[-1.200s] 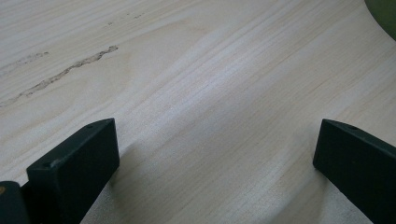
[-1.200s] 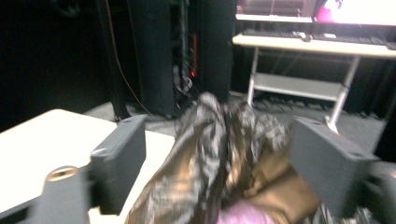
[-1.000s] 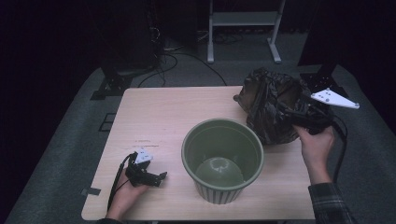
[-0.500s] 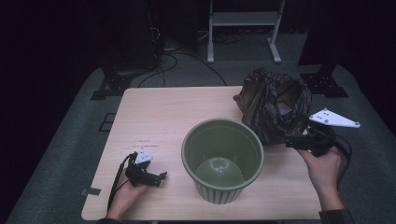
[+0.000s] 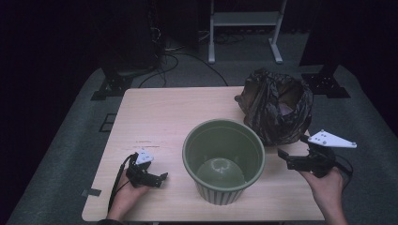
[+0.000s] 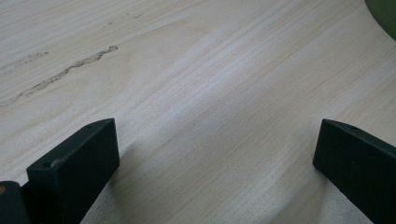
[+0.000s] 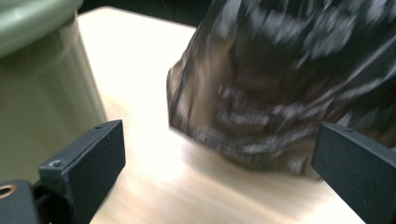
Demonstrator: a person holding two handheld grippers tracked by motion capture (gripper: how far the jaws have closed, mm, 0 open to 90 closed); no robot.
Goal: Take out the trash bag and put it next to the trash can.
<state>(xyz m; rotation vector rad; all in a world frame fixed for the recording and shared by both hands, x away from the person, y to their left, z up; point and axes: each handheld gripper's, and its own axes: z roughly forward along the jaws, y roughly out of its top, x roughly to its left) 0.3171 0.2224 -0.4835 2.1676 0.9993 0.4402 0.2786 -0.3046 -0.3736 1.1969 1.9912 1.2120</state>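
A green ribbed plastic bin [image 5: 223, 159] stands upright in the middle of the wooden table [image 5: 159, 112], with nothing in it. Behind it to the right sits a crumpled black plastic bag [image 5: 277, 108], its mouth gaping upward. My right gripper [image 5: 284, 158] hovers low at the table's right edge, pointing left between bin and bag. Its jaws have just been opening and stand open with nothing between them. In the right gripper view the bag [image 7: 289, 79] lies ahead, blurred, and the bin [image 7: 42, 84] is at the left. My left gripper [image 5: 162, 178] rests open on the table, left of the bin.
The left gripper view has bare wood between the open jaws of my left gripper [image 6: 217, 154] and a sliver of the bin [image 6: 385, 14] at the top right. Dark floor, cables and a white metal stand [image 5: 244, 18] lie beyond the table.
My right gripper has drawn back from the bag, sinking toward the near right edge of the table. The left gripper, the bin and the bag have stayed put.
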